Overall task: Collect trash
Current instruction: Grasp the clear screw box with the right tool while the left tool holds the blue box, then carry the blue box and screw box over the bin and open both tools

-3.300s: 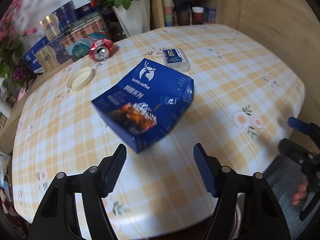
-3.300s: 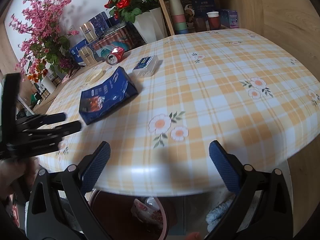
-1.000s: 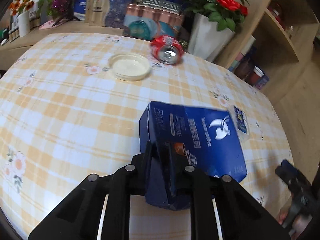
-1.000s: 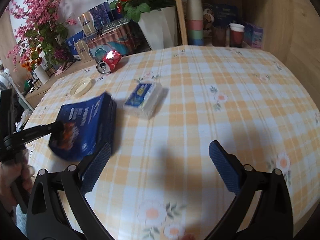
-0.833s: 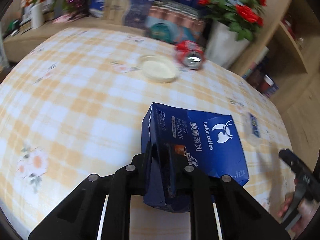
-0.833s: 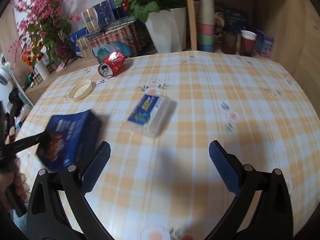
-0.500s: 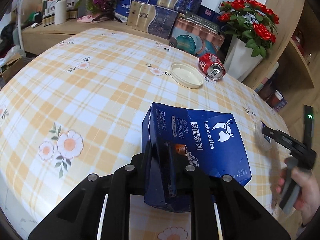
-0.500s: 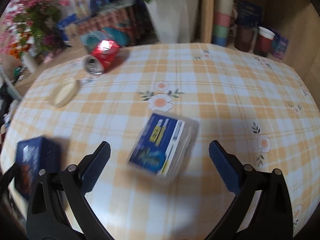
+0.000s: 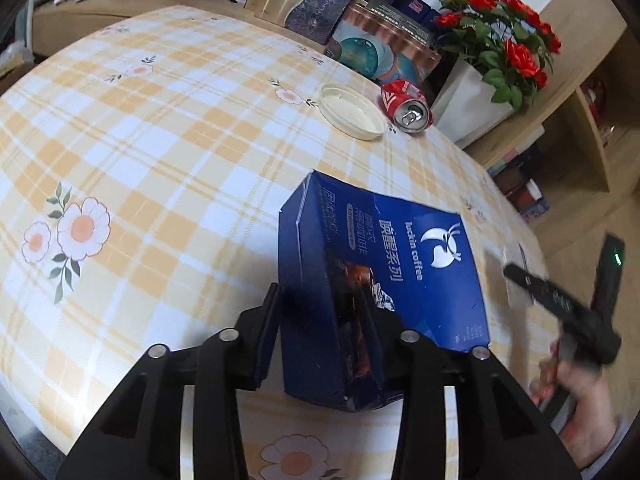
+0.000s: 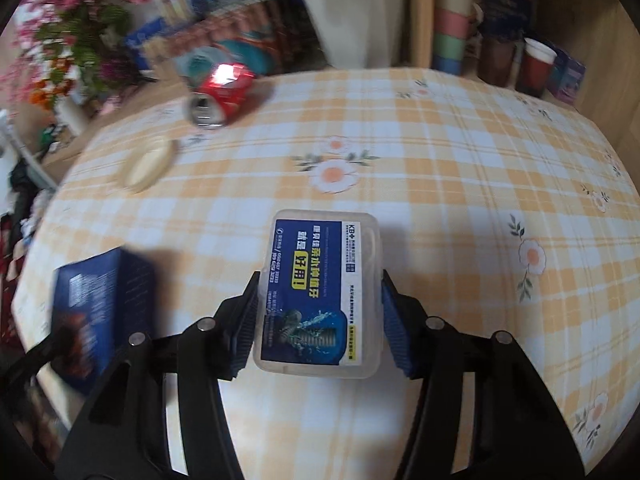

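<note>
My left gripper (image 9: 320, 312) is shut on a blue luckin coffee box (image 9: 400, 252), holding its near end just above the checked tablecloth. The box also shows blurred in the right wrist view (image 10: 100, 300). My right gripper (image 10: 318, 304) is closed around a clear plastic box with a blue label (image 10: 320, 288), its pads touching both long sides. A crushed red soda can (image 9: 406, 106) lies on its side at the far edge, also in the right wrist view (image 10: 222, 92). A cream round lid (image 9: 352, 110) lies beside the can.
The round table (image 9: 160, 128) has a yellow plaid cloth. Gift boxes (image 9: 296, 4) and a white pot of red roses (image 9: 480, 92) stand behind it. Stacked cups (image 10: 452, 36) sit on a wooden shelf at the right. The right hand-held gripper (image 9: 568, 308) shows at the table's right edge.
My right gripper moved in over the plastic box and closed on it. My left gripper keeps hold of the blue coffee box and has swung left with it.
</note>
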